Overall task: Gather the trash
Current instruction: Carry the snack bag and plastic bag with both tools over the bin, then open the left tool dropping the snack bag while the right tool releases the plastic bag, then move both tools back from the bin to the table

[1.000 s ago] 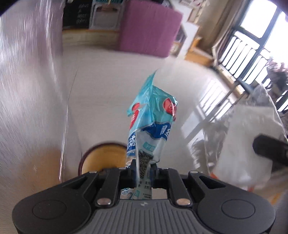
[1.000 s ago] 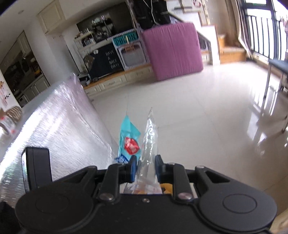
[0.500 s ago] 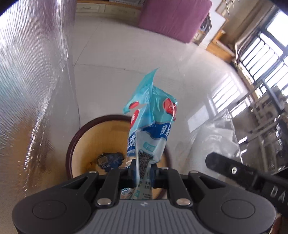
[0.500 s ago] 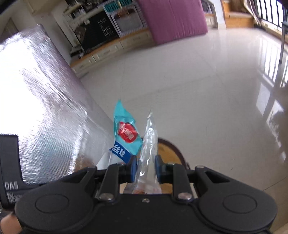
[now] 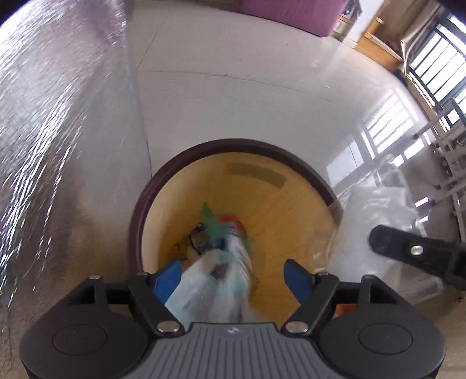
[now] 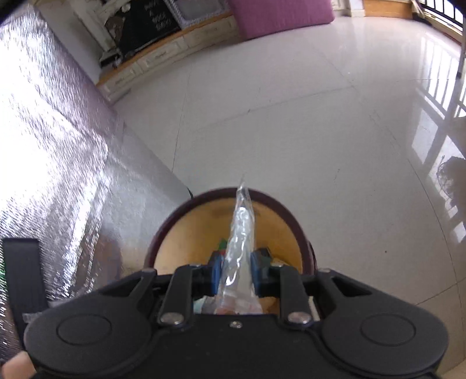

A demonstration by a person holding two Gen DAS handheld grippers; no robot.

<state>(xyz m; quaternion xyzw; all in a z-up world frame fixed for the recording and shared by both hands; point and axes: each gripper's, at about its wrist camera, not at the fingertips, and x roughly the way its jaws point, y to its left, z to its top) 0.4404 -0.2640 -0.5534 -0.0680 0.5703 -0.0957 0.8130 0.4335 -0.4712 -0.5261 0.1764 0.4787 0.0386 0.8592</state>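
Observation:
My left gripper (image 5: 233, 277) is open above the round bin (image 5: 305, 172) with a dark rim and yellow inside. The blue and white snack wrapper (image 5: 221, 262) is blurred between the spread jaws, dropping into the bin. A dark piece of trash (image 5: 199, 240) lies at the bin's bottom. My right gripper (image 6: 236, 271) is shut on a clear plastic wrapper (image 6: 240, 233) that stands upright above the same bin (image 6: 279, 201). That wrapper and the right gripper's finger (image 5: 407, 250) show at the right of the left wrist view.
A table covered in silver foil (image 5: 58, 131) stands left of the bin, its edge close to the rim; it also shows in the right wrist view (image 6: 52, 151). Glossy white floor (image 6: 291, 102) lies beyond. A purple cushion (image 6: 276, 14) and cabinets stand far back.
My left gripper has opened and let go of the blue snack wrapper, which falls into the bin. Both grippers have moved down and over the bin.

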